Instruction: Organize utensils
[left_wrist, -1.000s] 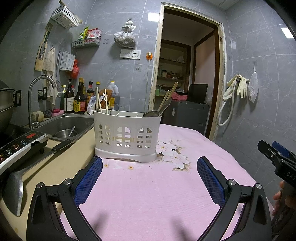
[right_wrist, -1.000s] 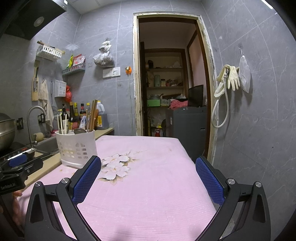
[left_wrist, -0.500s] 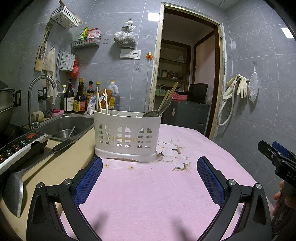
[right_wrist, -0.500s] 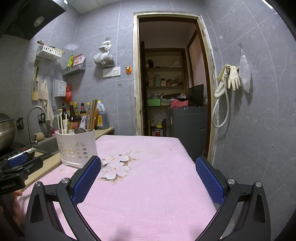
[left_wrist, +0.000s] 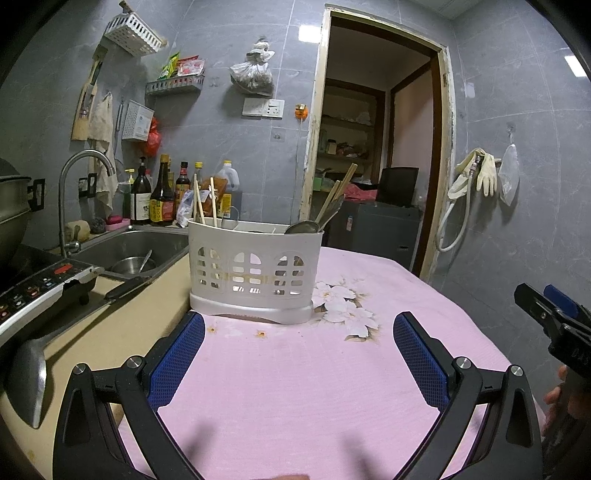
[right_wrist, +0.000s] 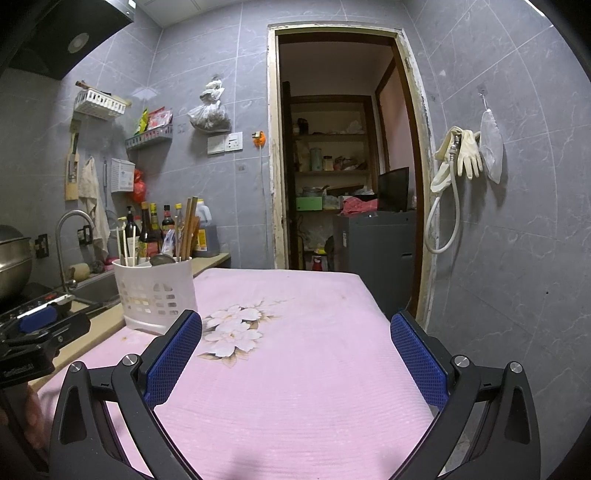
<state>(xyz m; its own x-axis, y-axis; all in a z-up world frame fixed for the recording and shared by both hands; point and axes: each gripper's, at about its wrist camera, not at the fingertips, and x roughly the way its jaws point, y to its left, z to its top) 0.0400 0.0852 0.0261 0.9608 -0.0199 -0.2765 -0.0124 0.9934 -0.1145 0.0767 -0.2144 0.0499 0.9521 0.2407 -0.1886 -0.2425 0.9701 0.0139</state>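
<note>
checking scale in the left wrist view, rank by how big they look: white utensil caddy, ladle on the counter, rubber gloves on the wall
1. white utensil caddy
2. ladle, though nearness to the camera enlarges it
3. rubber gloves, far off, so smallest

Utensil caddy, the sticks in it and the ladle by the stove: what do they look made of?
Utensil caddy: looks like moulded white plastic, matt, with arched cut-outs and a yellowed band.
Chopsticks: probably wood or bamboo, being tan and dull; the paler pair could be plastic.
Ladle: seemingly brushed steel, grey with a soft sheen; its handle looks like black plastic.
</note>
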